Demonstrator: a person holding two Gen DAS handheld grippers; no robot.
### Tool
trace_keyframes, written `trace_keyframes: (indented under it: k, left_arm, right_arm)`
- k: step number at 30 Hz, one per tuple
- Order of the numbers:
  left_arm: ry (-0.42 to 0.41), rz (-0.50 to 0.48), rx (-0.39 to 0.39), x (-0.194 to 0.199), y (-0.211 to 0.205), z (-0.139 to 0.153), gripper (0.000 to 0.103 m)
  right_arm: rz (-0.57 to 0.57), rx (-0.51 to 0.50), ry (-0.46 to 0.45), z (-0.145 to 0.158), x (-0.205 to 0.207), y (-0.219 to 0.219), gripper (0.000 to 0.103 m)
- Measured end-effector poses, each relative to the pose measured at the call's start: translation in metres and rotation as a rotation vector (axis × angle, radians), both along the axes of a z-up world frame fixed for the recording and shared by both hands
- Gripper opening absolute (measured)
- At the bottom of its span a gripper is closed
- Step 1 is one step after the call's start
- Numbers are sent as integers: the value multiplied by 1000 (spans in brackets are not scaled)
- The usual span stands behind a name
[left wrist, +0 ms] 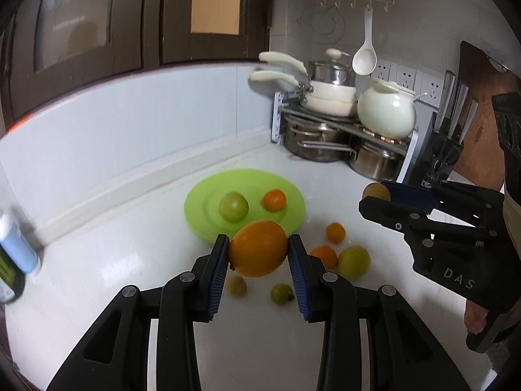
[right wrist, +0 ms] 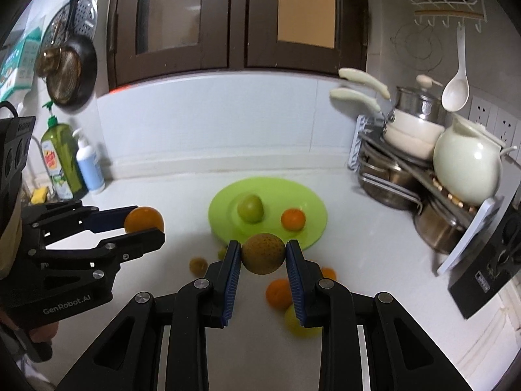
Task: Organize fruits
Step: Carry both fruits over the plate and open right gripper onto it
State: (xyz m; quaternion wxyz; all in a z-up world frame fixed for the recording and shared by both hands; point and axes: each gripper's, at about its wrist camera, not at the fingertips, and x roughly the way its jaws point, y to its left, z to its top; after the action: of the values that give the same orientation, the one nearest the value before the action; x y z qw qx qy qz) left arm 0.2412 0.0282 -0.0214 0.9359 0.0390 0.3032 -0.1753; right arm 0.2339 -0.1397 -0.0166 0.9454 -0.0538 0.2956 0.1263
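Clamped in the left gripper (left wrist: 257,254): a big round orange (left wrist: 258,248); pinched in the right gripper (right wrist: 263,257): a speckled brown round fruit (right wrist: 263,253), both held above the counter. Below, several small loose fruits (left wrist: 353,261) still waiting. Beyond, on the lime-green plastic plate (left wrist: 198,200), only a green apple (left wrist: 233,207) and small tangerine (left wrist: 274,200) — roughly a third done.

Ahead of you, dark wooden cabinet doors (right wrist: 234,16) hang above the white backsplash. To your right, a corner rack (left wrist: 342,120) holds steel pots, a cream pan (left wrist: 329,96) and a white ceramic jar (left wrist: 386,110). A white ladle (left wrist: 365,55) hangs above. At left stand a green dish-soap bottle (right wrist: 60,159) and a white pump bottle (right wrist: 89,163).
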Motion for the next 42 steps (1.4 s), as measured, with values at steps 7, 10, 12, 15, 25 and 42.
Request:
trace_keyframes:
  k: [7, 10, 12, 15, 25, 42]
  left_arm:
    - [-49, -3, 34, 25, -7, 13, 36]
    - [-66, 3, 67, 41, -11, 15, 36]
    - [-80, 9, 87, 53, -13, 16, 36]
    - [-90, 12, 105, 68, -15, 18, 36]
    - [12, 0, 114, 137, -18, 4, 36]
    - [220, -29, 107, 226, -19, -55, 37]
  right_arm:
    - [-8, 16, -4, 8, 32, -5, 29]
    - [-11, 20, 1, 9, 47, -7, 29]
    - [-12, 23, 8, 10, 60, -9, 29]
    - [-12, 20, 11, 11, 74, -9, 29]
    - [0, 6, 83, -1, 135, -5, 29]
    - [46, -18, 314, -63, 233, 4, 29]
